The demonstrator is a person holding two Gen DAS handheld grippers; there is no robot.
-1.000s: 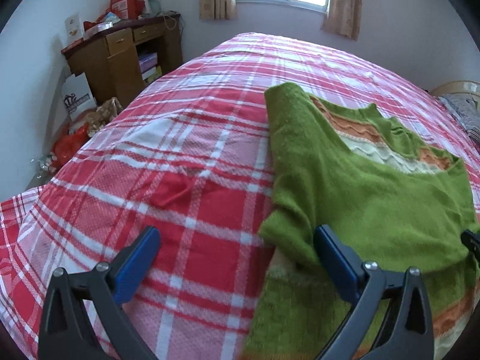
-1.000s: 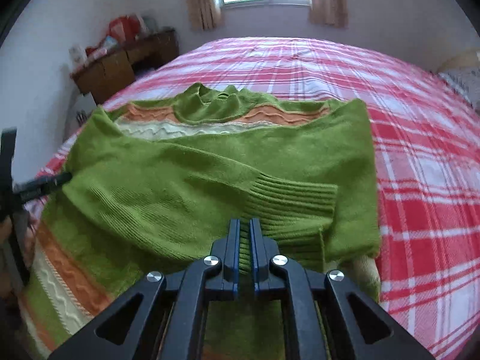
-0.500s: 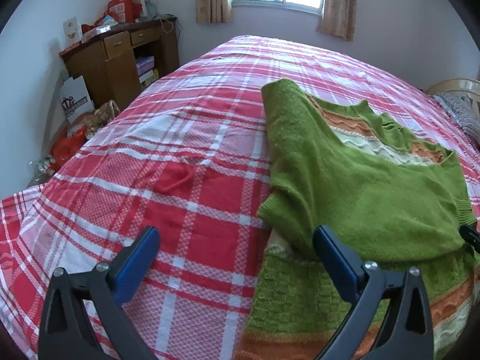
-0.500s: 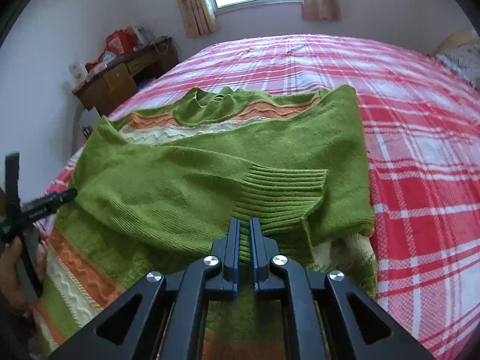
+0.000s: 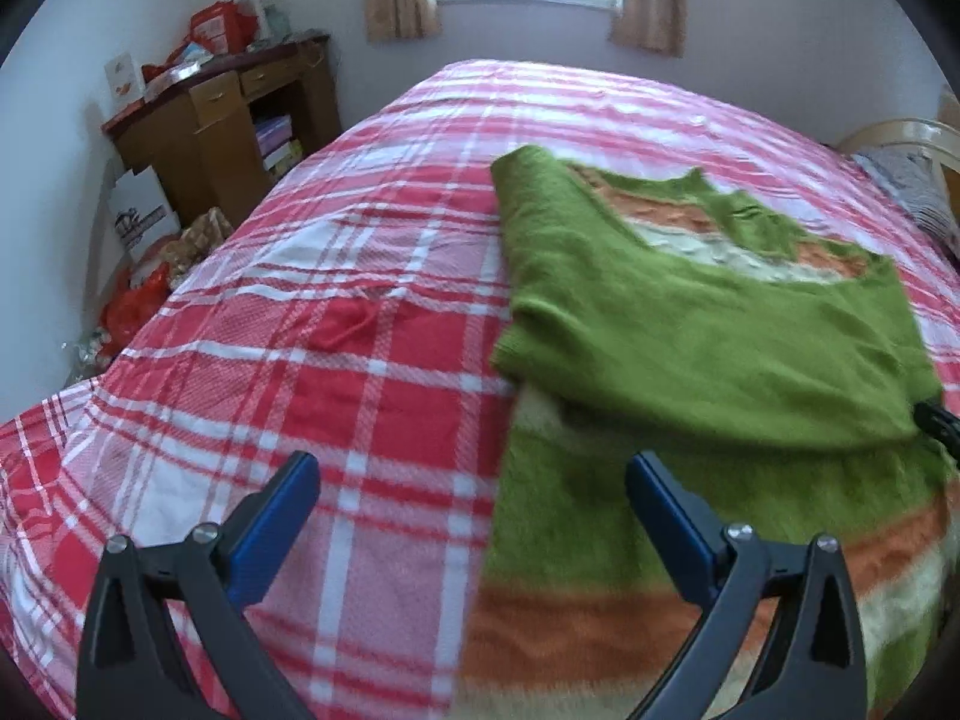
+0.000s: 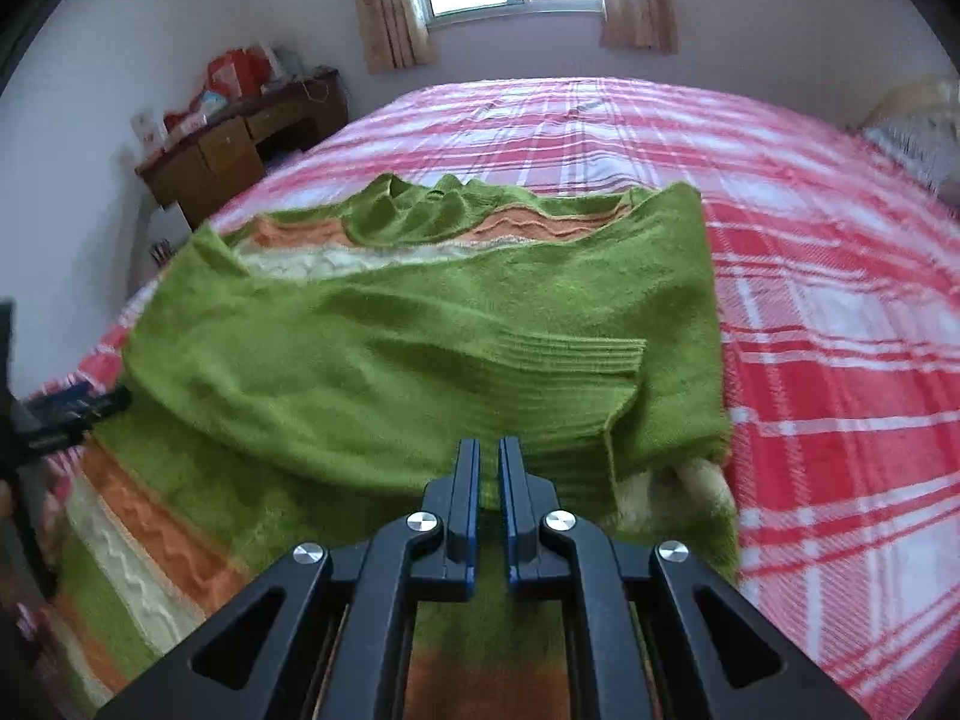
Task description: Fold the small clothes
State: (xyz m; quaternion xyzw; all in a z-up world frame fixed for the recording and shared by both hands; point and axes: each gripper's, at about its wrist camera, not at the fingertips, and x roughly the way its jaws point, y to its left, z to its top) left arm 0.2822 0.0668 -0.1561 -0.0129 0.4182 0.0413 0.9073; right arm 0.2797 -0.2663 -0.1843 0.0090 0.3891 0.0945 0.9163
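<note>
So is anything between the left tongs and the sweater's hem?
Nothing visible. The left tongs hang open over the green sweater, straddling its side edge, with only plaid bedspread beneath. The right tongs are off at the other side.

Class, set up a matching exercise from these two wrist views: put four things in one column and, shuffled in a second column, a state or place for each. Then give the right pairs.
Column one:
1. left gripper
2. right gripper
3. green sweater
4. wooden desk

Column two:
A. against the wall, beside the bed
B. fingers wide apart, holding nothing
C. lying on the plaid bedspread with both sleeves folded across its front
D. fingers nearly together, low over the knit

Pairs: 1-B, 2-D, 3-C, 4-A
</note>
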